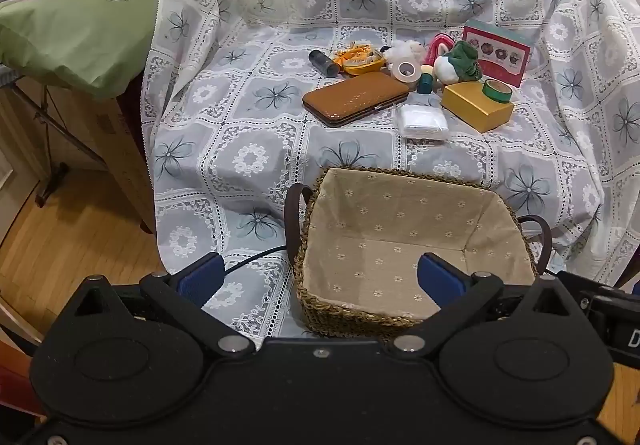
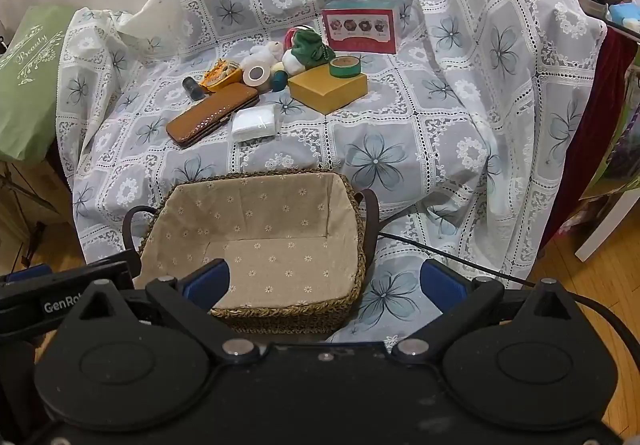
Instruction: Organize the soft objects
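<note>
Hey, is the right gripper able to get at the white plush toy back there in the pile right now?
Probably yes. The right gripper is open and empty, above the near basket. The white plush toy shows from above, though a tape roll sits right in front, crowding it.

Lined woven seagrass basket (image 1: 400,245) sits nearest on the floral lace tablecloth (image 1: 240,125); behind it, brown leather wallet (image 1: 354,97) left of gold cardboard box (image 1: 476,107), green tape roll (image 1: 497,90) on the box.
</note>
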The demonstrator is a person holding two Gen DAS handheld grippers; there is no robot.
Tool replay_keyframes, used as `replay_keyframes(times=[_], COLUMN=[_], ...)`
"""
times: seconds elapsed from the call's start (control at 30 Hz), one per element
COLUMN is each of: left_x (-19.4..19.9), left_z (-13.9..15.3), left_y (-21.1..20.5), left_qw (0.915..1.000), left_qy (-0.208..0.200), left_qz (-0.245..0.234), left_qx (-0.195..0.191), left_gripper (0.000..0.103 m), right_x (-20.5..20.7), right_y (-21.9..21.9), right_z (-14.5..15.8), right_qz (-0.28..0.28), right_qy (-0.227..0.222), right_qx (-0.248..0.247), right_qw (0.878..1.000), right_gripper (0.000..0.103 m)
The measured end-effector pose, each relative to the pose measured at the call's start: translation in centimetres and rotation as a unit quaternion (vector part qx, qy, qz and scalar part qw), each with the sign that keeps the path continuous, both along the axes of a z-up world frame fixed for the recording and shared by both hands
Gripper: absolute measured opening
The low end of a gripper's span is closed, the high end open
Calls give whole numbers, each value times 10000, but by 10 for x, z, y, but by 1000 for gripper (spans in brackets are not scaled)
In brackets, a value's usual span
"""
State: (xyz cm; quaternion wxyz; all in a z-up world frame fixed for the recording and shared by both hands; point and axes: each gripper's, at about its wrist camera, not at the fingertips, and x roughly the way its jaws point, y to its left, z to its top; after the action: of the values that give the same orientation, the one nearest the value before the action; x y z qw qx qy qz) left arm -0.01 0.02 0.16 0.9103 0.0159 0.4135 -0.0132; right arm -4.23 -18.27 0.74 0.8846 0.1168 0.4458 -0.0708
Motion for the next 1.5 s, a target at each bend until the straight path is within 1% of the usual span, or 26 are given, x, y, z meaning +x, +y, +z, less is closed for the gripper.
replay_keyframes(times=[1.5], left_x=[-1], left_z=[-2], left_y=[-2], left_qw=[10000], left_qy=[26], left_qz=[-1], left_qx=[-12], left_gripper=[100], right_x=[1], right_y=[1], right_z=[-1], right_qz=[2], right_qy=[22], right_qx=[17], right_qw=[10000], right_gripper=[102])
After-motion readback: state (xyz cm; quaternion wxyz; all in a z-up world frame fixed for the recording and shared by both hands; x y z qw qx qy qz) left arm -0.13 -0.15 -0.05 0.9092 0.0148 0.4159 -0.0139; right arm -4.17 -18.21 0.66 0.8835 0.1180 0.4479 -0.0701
